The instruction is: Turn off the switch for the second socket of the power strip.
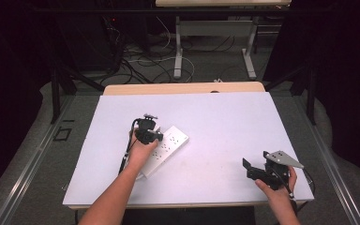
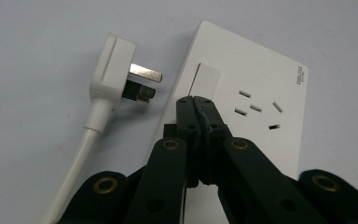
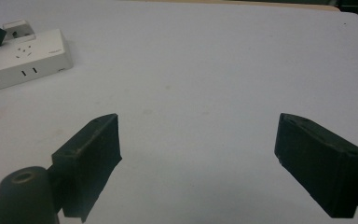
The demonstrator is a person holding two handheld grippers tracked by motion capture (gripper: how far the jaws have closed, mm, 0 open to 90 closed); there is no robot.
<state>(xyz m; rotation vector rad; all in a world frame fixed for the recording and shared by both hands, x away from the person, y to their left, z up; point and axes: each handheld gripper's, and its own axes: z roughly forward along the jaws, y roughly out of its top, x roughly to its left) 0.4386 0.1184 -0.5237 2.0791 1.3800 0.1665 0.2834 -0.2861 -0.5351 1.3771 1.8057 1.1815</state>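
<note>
A white power strip (image 1: 169, 144) lies slanted on the white table top (image 1: 225, 117), left of centre. My left gripper (image 1: 148, 134) is shut, and its closed tips (image 2: 196, 99) rest on the strip (image 2: 256, 84) just below its white rocker switch (image 2: 205, 78); nothing is between the jaws. A white plug (image 2: 114, 65) with bare prongs lies unplugged on the table beside the strip's end, and its cable (image 2: 74, 168) trails toward me. My right gripper (image 1: 256, 161) hovers near the front right, open and holding nothing (image 3: 198, 154); the strip (image 3: 23, 58) is far to its left.
The wooden table edge (image 1: 183, 88) shows beyond the white sheet. Past it are metal table legs (image 1: 178, 51) and loose cables (image 1: 140, 65) on the floor. The front edge (image 1: 187, 204) is close to both forearms.
</note>
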